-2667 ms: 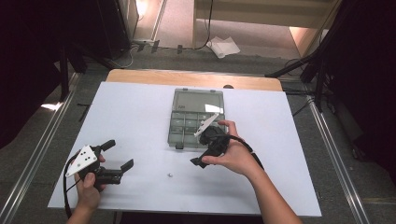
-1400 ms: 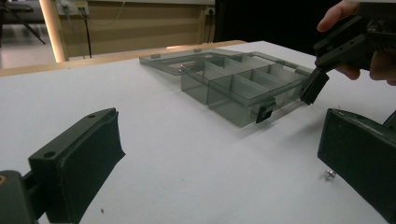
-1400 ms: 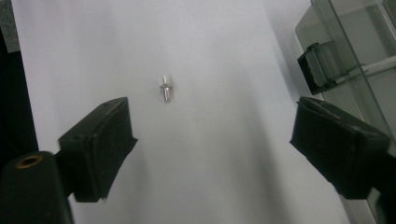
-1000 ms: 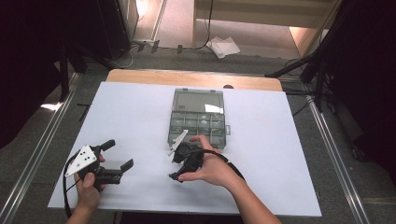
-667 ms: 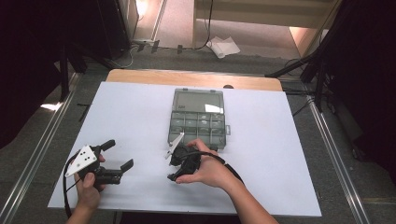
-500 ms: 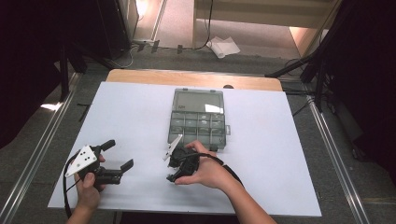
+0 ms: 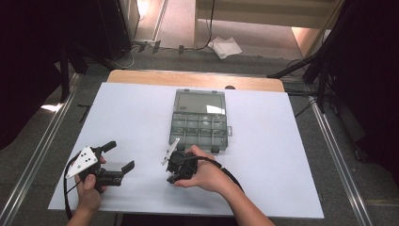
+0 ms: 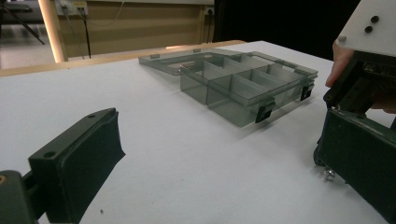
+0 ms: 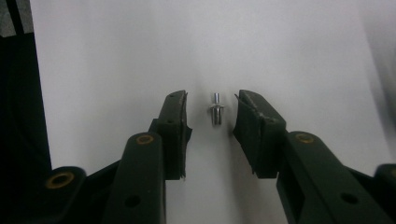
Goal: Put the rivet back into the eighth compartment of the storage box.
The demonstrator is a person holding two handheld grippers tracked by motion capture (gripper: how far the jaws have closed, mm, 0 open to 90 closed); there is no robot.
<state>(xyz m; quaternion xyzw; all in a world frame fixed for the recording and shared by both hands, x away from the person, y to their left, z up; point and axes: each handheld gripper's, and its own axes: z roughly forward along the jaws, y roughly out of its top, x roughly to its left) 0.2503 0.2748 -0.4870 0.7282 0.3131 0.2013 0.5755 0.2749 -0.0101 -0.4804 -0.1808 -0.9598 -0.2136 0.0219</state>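
A small silver screw (image 9: 215,108) lies on the white table sheet, between the two pads of my right gripper (image 9: 211,112). The jaws have just been closing around it, but a gap remains on each side and neither pad touches it. In the high view my right gripper (image 7: 172,176) points down at the sheet just in front of the grey compartment box (image 7: 200,125). My left gripper (image 7: 118,156) rests at the front left, open and holding nothing. Its own view shows the screw (image 8: 329,173) beside its right jaw, and the box (image 8: 243,88) beyond.
The box's lid (image 7: 200,101) lies open and flat behind its compartments. The white sheet (image 7: 127,113) covers a wooden table whose far edge (image 7: 188,80) shows. Dark stands and cables surround the table on the floor.
My right gripper has moved from beside the box toward the front left and down over the screw, and its jaws have narrowed. The left gripper has stayed where it was.
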